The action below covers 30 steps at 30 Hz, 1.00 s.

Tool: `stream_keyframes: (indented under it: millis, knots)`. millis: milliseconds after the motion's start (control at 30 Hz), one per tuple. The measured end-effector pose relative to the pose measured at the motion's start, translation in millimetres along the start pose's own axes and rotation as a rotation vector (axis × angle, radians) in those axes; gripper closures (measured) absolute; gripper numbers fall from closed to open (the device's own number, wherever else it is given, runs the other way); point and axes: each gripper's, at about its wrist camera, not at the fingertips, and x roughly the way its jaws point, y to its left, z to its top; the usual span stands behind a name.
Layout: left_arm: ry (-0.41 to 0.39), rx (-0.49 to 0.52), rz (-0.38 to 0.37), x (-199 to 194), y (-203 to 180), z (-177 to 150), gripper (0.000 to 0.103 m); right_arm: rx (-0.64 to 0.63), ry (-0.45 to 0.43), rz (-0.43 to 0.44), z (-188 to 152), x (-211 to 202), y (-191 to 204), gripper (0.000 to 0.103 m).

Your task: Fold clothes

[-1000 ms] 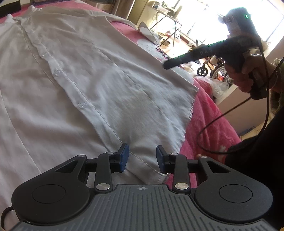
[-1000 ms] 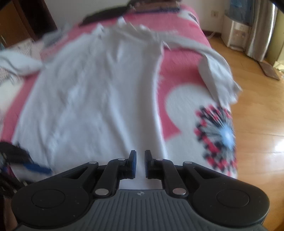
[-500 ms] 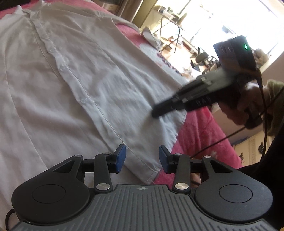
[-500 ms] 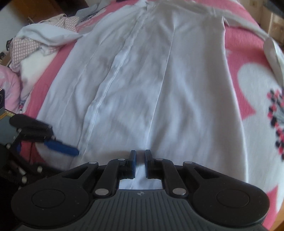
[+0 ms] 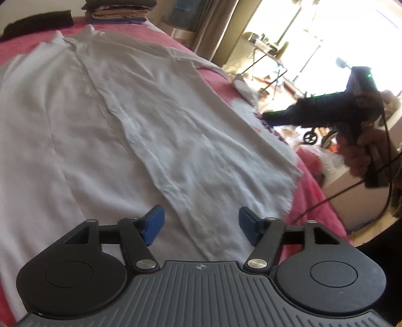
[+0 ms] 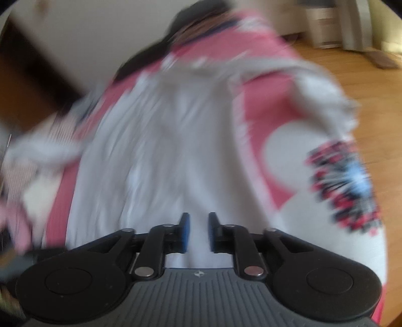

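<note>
1. Shirt (image 5: 140,130), white and buttoned, lies flat on the pink bedspread (image 5: 311,191), collar at the far end, hem nearest me.
2. My left claw (image 5: 201,223) hangs above the near hem with its jaws opening wide; nothing is pinched between the blue pads (image 5: 153,223), only cloth lying below.
3. My right claw (image 6: 198,231) is opening too, with a narrow gap; the view is blurred, and the shirt (image 6: 170,156) lies beneath, not pinched.
4. From the left camera, my right claw (image 5: 266,117) sits off to the right, beyond the shirt's right edge, held in my hand (image 5: 361,153).
5. Folded clothes (image 5: 120,10) are stacked at the far end.
</note>
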Motion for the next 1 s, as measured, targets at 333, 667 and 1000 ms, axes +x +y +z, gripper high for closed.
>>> stream_keyframes:
  millis: [333,667,1000]
  knots:
    - [-0.046,0.008,-0.017,8,1,16,0.003,0.099,-0.178,-0.249,41,-13,-71,0.051]
    - [-0.039,-0.056,-0.02,27,11,34,0.0,-0.193,-0.229,-0.415,44,24,-58,0.031]
    - [-0.033,-0.055,-0.029,48,17,46,0.001,-0.218,-0.252,-0.448,65,49,-72,0.033]
